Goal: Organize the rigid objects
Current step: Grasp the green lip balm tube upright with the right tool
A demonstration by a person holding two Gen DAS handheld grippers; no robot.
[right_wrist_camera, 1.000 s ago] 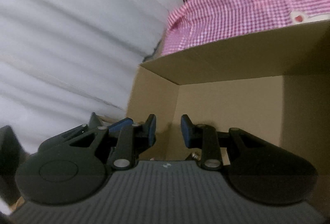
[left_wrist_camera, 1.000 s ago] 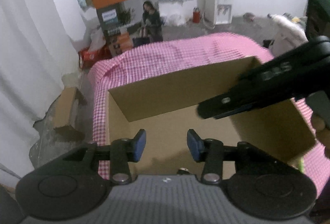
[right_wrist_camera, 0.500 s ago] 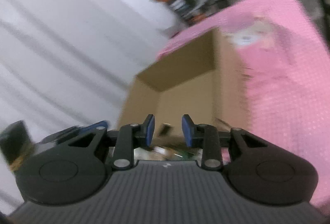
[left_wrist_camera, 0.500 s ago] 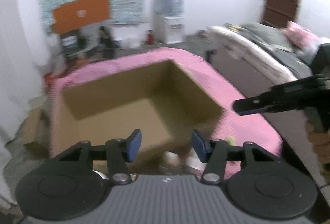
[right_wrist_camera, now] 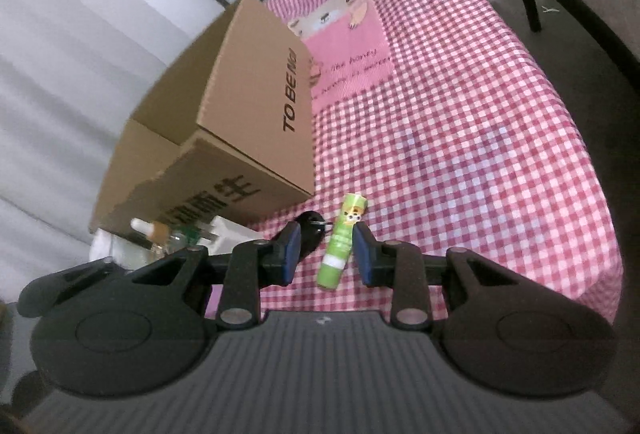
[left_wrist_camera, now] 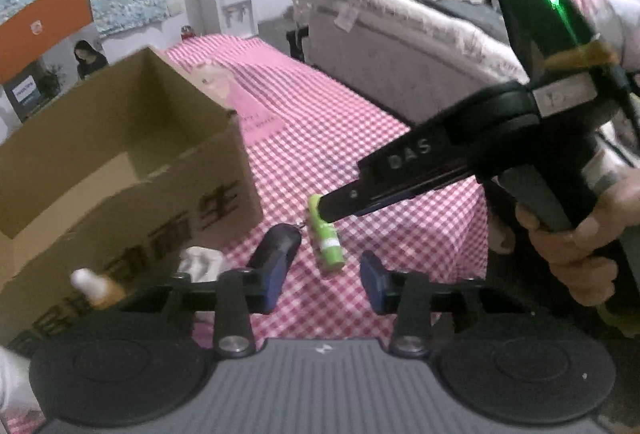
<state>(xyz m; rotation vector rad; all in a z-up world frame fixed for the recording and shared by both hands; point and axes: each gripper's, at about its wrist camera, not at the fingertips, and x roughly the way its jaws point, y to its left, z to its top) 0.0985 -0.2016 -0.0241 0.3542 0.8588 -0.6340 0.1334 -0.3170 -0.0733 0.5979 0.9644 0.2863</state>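
Pink checked cloth is covering the counter, with a cartoon patch showing at its far side. Open cardboard box is standing at the left, printed characters facing near. Right tool is hovering with its jaws apart, framing the green tube, which is lying on the cloth just right of the box's near corner. Left tool is waiting open and empty, nearer than the tube. Black fob-like item is lying just left of the tube. Dropper bottle, amber with white cap, is sitting near the box front, blurred.
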